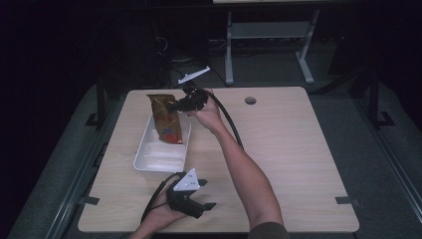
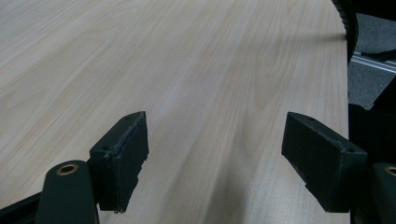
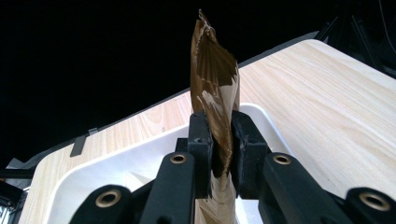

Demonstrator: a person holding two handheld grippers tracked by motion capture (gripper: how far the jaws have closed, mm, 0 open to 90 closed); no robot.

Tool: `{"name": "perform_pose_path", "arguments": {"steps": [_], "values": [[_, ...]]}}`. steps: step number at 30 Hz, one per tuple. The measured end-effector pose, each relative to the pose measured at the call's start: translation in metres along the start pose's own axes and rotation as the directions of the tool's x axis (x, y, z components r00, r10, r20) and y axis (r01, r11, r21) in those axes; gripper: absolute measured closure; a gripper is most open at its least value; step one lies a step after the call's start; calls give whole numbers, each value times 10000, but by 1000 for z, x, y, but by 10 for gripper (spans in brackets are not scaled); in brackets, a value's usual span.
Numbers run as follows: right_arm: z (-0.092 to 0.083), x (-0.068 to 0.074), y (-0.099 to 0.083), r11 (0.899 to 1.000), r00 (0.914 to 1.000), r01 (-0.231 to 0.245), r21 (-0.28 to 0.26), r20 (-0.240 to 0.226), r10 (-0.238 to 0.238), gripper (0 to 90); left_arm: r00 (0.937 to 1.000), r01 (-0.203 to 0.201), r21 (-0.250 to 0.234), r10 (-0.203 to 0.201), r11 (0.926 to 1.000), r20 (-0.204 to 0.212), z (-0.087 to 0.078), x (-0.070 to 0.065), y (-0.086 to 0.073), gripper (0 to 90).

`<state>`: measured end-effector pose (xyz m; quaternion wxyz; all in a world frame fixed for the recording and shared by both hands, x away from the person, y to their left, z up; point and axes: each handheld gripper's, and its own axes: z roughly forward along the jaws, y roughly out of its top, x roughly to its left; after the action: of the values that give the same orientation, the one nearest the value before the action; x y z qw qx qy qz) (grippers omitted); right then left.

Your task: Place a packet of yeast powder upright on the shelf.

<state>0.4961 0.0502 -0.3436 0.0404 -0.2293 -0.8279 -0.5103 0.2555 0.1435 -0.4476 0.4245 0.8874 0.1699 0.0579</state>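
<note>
R gripper (image 3: pixel 219 154) clamped on brown snack bag (image 1: pixel 165 118), held upright, lower end in white tray (image 1: pixel 144 158) directly below. Placement approx. done; release pending. L gripper (image 1: pixel 196 205) wide, nothing between jaws, idle over tabletop (image 1: pixel 288 149).

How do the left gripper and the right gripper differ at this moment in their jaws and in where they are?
The right gripper has its jaws shut on a brown snack bag; the left gripper has its jaws wide open with nothing between them. The right gripper is raised over the white tray; the left gripper is low over bare table near the front edge. Both have black jaws.
</note>
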Motion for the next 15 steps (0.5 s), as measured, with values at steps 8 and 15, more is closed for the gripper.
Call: {"name": "perform_pose_path", "arguments": {"steps": [8,15], "values": [[5,-2,-6,9998,9998,-185,-34,-78,185,797,10000,7,-13,-7,10000,-11,0,0,0,225],[9,-6,-14,9992,9991,-394,-96,-188,392,796,9999,98,-88,-98,9999,-42,-1,1,-1,227]]}}
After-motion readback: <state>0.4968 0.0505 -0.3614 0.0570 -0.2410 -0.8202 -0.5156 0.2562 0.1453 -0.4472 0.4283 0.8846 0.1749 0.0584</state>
